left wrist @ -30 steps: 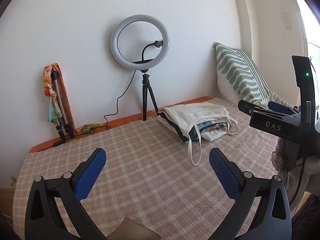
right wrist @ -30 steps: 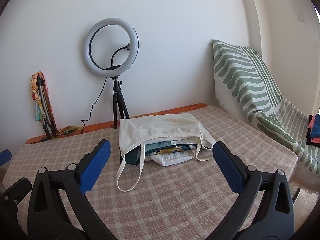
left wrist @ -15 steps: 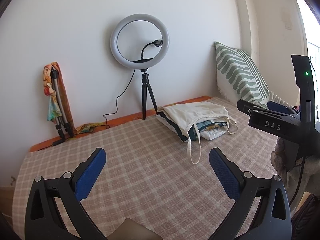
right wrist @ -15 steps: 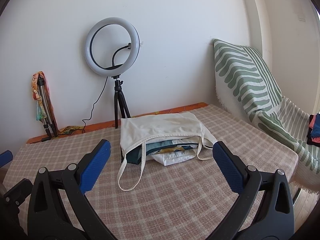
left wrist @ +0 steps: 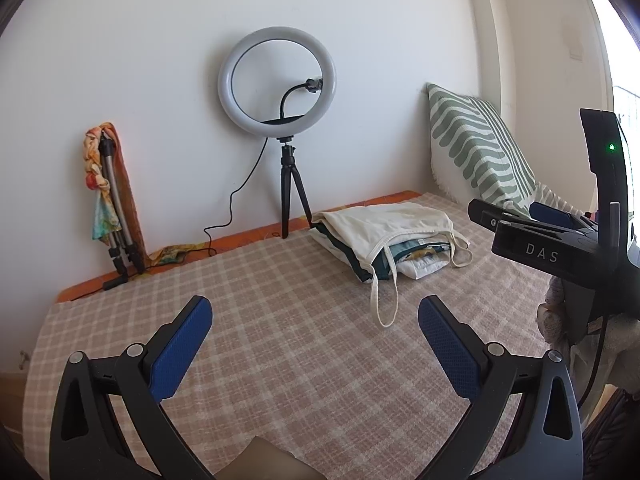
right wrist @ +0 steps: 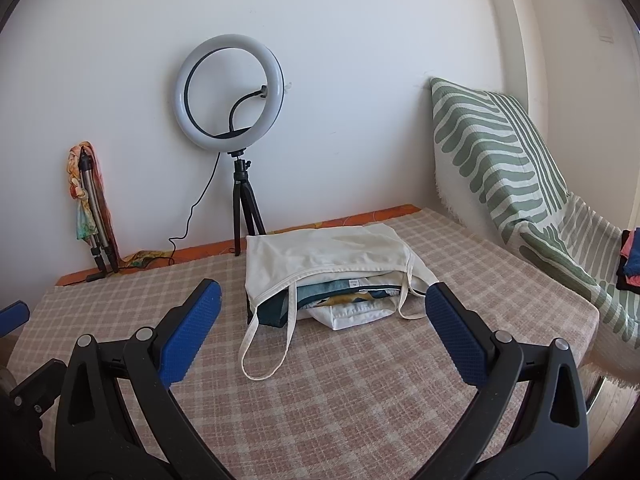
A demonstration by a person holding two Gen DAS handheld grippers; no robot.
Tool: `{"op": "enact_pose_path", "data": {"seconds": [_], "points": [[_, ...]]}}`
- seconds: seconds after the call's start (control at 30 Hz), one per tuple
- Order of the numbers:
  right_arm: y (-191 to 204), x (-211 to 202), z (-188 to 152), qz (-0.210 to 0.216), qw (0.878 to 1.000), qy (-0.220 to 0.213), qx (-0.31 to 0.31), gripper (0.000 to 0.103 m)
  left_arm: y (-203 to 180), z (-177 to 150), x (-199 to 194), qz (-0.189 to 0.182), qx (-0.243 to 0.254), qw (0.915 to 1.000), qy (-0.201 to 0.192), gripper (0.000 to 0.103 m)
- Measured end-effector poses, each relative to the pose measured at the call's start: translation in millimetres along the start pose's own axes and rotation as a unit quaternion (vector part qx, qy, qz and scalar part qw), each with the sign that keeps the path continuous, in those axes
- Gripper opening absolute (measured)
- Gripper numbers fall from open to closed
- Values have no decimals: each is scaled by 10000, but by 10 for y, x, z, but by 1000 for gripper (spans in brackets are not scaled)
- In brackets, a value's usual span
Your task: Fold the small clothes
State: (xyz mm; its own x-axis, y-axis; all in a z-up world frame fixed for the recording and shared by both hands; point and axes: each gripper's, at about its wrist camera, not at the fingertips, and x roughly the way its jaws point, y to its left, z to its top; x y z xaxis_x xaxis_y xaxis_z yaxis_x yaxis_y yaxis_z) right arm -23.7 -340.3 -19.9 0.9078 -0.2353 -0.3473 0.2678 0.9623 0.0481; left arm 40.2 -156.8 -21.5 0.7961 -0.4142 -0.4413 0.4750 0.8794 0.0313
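Observation:
A cream tote bag (right wrist: pixel 324 250) lies on the checked bed cover (right wrist: pixel 340 392), its mouth toward me, with folded clothes (right wrist: pixel 344 300) inside: teal, patterned and white pieces. It also shows in the left wrist view (left wrist: pixel 384 224), far right of centre. My left gripper (left wrist: pixel 314 320) is open and empty above the cover, well short of the bag. My right gripper (right wrist: pixel 322 306) is open and empty, its fingers framing the bag's mouth from a distance. The right gripper's body (left wrist: pixel 560 248) shows at the right edge of the left wrist view.
A ring light on a tripod (right wrist: pixel 236 128) stands behind the bag by the wall. A folded tripod with a scarf (right wrist: pixel 90 208) leans at the back left. A green striped throw (right wrist: pixel 512 168) drapes at the right. Folded coloured items (right wrist: pixel 630 256) lie far right.
Both grippers have pulled back and risen slightly; the bag sits a little farther off in both views. Both grippers stay open.

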Motion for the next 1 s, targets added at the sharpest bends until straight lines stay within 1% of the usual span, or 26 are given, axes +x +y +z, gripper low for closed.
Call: {"op": "enact_pose_path", "data": {"seconds": [0.2, 0.43, 1.0], "points": [[14, -11, -6, 0, 10000, 0, -3, 103, 8, -4, 16, -24, 15, 10000, 50, 103], [26, 23, -11, 20, 10000, 38, -1, 103, 33, -20, 39, 36, 10, 9999, 127, 103], [35, 100, -30, 91, 9999, 129, -46, 103, 165, -51, 36, 271, 17, 9995, 171, 103]]}}
